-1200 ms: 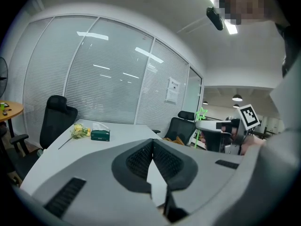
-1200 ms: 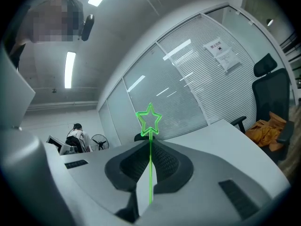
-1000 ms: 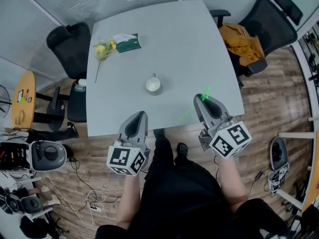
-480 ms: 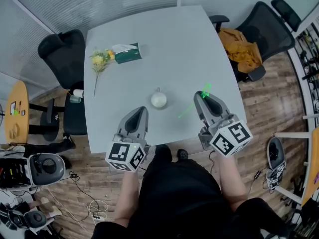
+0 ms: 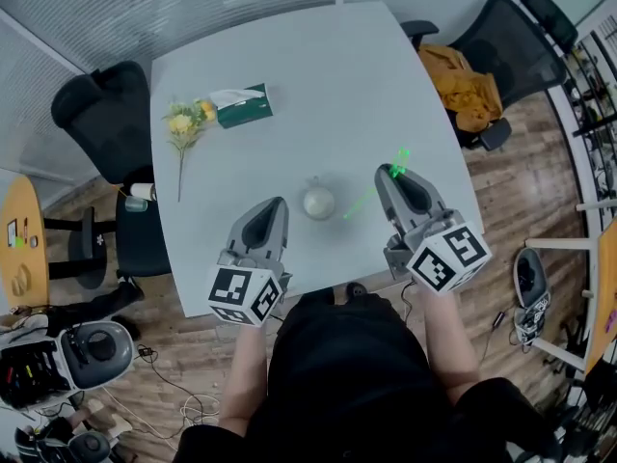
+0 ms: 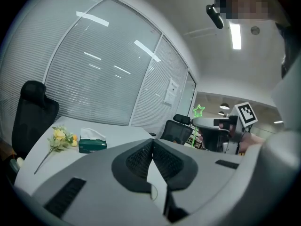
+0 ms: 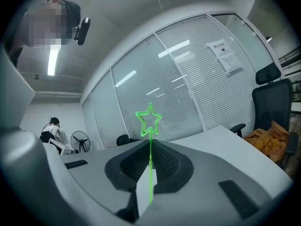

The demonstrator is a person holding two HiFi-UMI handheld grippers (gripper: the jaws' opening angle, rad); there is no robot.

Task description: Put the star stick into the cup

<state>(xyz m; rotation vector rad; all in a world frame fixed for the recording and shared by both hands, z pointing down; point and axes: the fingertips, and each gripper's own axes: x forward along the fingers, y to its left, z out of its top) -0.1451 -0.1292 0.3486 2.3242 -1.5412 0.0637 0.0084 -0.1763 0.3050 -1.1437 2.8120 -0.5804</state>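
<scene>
Since my right gripper pinches the star stick by its thin shaft alone, I judge it could swivel or slide in that grip when I tilt it, then catch the rim of the white cup or tip it over on the table. The stick is held above the table just right of the cup, its long axis along the jaws, star pointing forward and away from me. My left gripper hovers left of the cup, pads pressed together on nothing.
</scene>
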